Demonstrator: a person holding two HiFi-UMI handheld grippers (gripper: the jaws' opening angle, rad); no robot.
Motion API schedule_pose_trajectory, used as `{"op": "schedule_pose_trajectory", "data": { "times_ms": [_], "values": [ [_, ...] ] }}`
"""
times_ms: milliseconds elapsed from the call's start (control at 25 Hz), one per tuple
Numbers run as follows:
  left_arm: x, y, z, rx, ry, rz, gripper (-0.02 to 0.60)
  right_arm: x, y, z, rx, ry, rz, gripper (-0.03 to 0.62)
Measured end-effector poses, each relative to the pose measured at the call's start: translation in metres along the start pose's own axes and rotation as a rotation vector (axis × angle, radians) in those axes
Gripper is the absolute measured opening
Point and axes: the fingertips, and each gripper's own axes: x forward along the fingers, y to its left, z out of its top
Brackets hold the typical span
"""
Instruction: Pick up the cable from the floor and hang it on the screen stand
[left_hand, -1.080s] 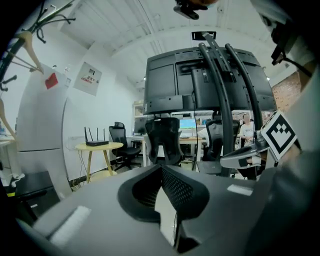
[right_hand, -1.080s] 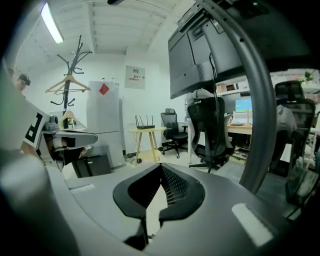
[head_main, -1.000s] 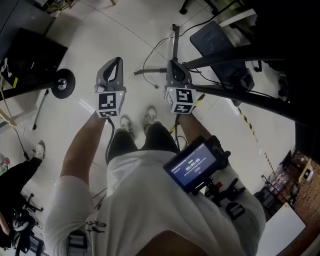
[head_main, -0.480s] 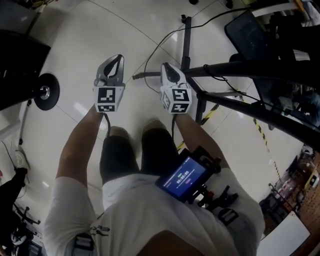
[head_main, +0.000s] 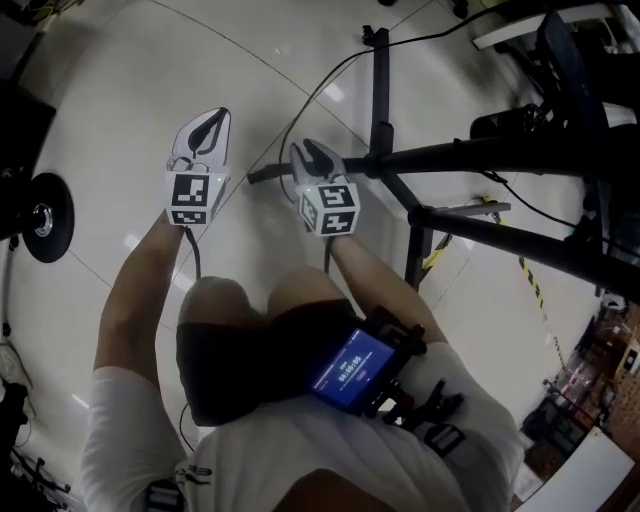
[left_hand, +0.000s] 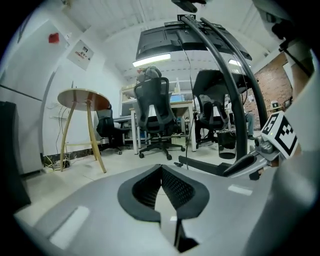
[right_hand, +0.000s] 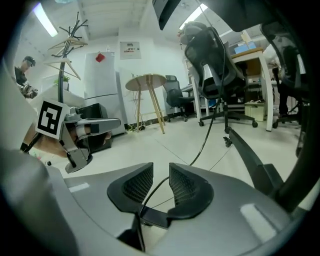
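Head view: left gripper (head_main: 215, 120) and right gripper (head_main: 312, 152) side by side, low over the pale floor (head_main: 150, 80), right one close to the black legs of the screen stand (head_main: 380, 100). Right gripper view: jaws released and just been opening, thin black cable (right_hand: 202, 142) passing between the 2 pads unpinched, then trailing away across the floor. Left gripper view: jaws clenched tip to tip, nothing between them.

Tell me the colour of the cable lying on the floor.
The cable is black; the right gripper view shows it best.
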Motion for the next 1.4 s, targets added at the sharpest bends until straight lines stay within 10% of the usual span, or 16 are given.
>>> {"op": "schedule_pose_trajectory", "data": {
  "times_ms": [560, 960, 1400],
  "values": [
    [-0.026, -0.011, -0.041, 0.003, 0.004, -0.023, 0.003, 0.036, 0.015, -0.065, 0.048, 0.210, -0.017, 0.149],
    [-0.031, -0.011, -0.049, 0.000, 0.010, -0.027, 0.003, 0.034, 0.012, -0.064, 0.024, 0.245, -0.055, 0.032],
    [-0.031, -0.014, 0.024, 0.028, 0.010, -0.030, 0.003, -0.027, 0.015, -0.001, -0.033, 0.215, -0.074, 0.034]
  ]
}}
